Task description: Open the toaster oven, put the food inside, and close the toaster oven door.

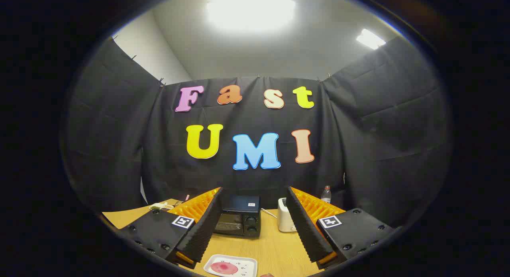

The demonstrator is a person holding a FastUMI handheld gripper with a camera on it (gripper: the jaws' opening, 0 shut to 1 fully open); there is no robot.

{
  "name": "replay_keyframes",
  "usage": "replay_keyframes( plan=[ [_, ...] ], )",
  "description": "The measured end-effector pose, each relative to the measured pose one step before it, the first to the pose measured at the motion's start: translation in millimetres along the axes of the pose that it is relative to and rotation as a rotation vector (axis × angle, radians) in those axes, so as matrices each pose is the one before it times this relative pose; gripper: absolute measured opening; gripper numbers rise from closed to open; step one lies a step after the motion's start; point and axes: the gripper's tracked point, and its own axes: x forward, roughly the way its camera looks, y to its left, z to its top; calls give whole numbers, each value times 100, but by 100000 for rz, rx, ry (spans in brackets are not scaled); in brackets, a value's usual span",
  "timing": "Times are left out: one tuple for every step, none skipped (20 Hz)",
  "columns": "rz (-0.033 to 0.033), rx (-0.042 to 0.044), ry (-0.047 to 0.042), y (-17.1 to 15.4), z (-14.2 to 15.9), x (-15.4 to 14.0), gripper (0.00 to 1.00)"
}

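My tongs [255, 233] apart, empty, above bench [275, 249]. Toaster oven [239, 221] beyond fingers, door shut; food [224, 268] on tray [247, 262] just below. Opening step pending: next, reach door top.

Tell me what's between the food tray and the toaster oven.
Bare wooden table in the gripper view; the open gripper brackets the tray and toaster oven.

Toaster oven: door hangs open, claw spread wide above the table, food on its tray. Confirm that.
Not quite. The gripper view shows the toaster oven with its door shut. The rest holds: the claw is open, and the food lies on its tray.
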Motion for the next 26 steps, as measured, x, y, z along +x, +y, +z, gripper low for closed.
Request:
replay_keyframes(
  plan=[
    [116,-143,585,22,-216,47,98],
    [1,-128,417,73,-105,22,98],
    [111,41,428,142,-161,23,98],
    [264,105,268,212,-52,-10,98],
    [294,-44,216,156,-115,41,98],
    [284,-246,148,177,-8,12,98],
    [231,-186,-14,127,-109,43,98],
    [156,-99,-32,133,66,119,98],
    [199,85,-69,131,-44,-7,98],
    [-4,149,21,78,39,53,98],
    [-137,197,-1,67,-15,108,98],
    [-195,282,-171,43,113,137,98],
    [35,255,-172,142,8,90,98],
    [87,71,26,163,37,184,98],
    [12,-40,271,134,-54,135,98],
    [156,116,212,205,50,155,98],
    [214,180,-54,302,15,378,98],
    [138,35,-140,297,151,304,98],
    [152,64,-195,245,62,415,98],
    [555,246,-1,457,51,420,98],
    [890,260,17,553,-48,523,98],
    [649,-52,-72,433,62,631,98],
    [787,-171,-71,361,62,558,98],
    [829,-91,10,480,-44,684,98],
    [874,57,-20,524,-40,672,98],
    [696,238,-42,431,-19,707,98]
  ],
)
